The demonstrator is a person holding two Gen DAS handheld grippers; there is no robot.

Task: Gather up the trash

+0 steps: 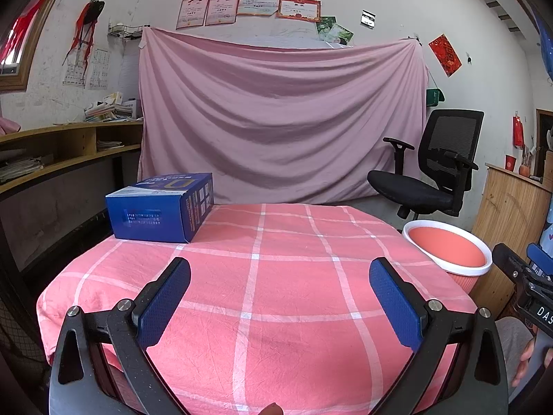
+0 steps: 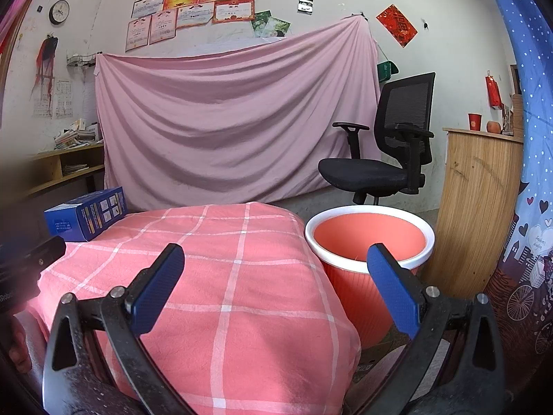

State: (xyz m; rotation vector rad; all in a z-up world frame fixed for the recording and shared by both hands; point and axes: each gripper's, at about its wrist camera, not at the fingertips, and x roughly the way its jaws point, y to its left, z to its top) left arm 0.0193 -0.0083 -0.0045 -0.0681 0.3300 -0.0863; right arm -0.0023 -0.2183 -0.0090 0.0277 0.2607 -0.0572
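Far-left on counter: blue box, long axis running away; left gripper nearer, both grippers' jaws wide open, empty; right gripper by bin.

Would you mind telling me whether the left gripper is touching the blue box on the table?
Apart. In the left wrist view, the left gripper is open and empty, with a stretch of pink checked cloth between its fingertips and the blue box.

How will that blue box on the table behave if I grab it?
The blue box looks like thin cardboard, so probably light and somewhat crushable. Lying flat on the checked cloth, it shouldn't roll or tip. Its wide faces may need the left gripper fully open.
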